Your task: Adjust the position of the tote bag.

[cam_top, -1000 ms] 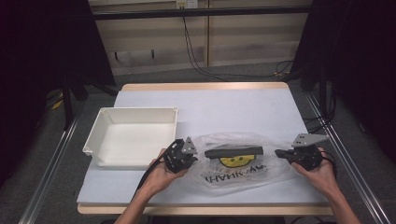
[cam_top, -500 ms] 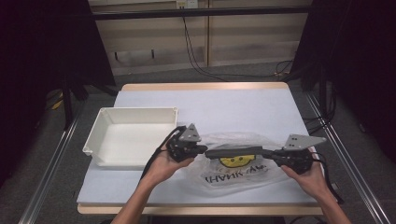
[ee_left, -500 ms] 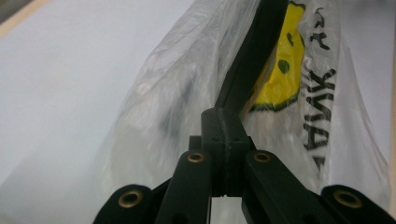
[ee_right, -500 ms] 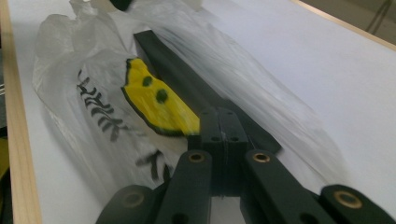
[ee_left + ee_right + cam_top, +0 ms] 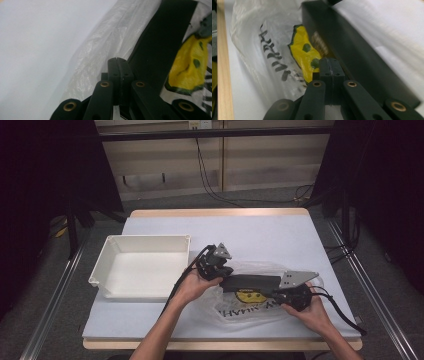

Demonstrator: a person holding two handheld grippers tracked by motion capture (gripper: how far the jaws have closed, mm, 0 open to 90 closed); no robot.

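On the table (image 5: 260,232), just right of the white tray (image 5: 107,265), closing in on the long black box (image 5: 250,281) from both ends. Still lying flat on top of the clear plastic bag (image 5: 235,312), across the yellow smiley face (image 5: 304,55) and above the black lettering (image 5: 274,62), with no shift against a second ago. Since then, brought the left gripper (image 5: 226,271) rightward to the box's left end, and drew the right gripper (image 5: 276,293) leftward to its right end; well apart from the box back then, now right at its two ends. Cannot tell from the high view whether actually touching or only just beside. Clenched on both sides: seen along each gripper, pressed flat together with nothing caught between, neither bag film nor box. Pointing along the box's edge on the left side, over crinkled plastic; pointing along the box's long face on the right side, over the smiley. Judging from this, not set up for a pinch at all, since shut jaws cannot take the box; more likely about to press inward from both ends and lift or slide it that way, probably toward the tray. Worth watching for the box slipping sideways on the slick bag, or dragging the bag along.
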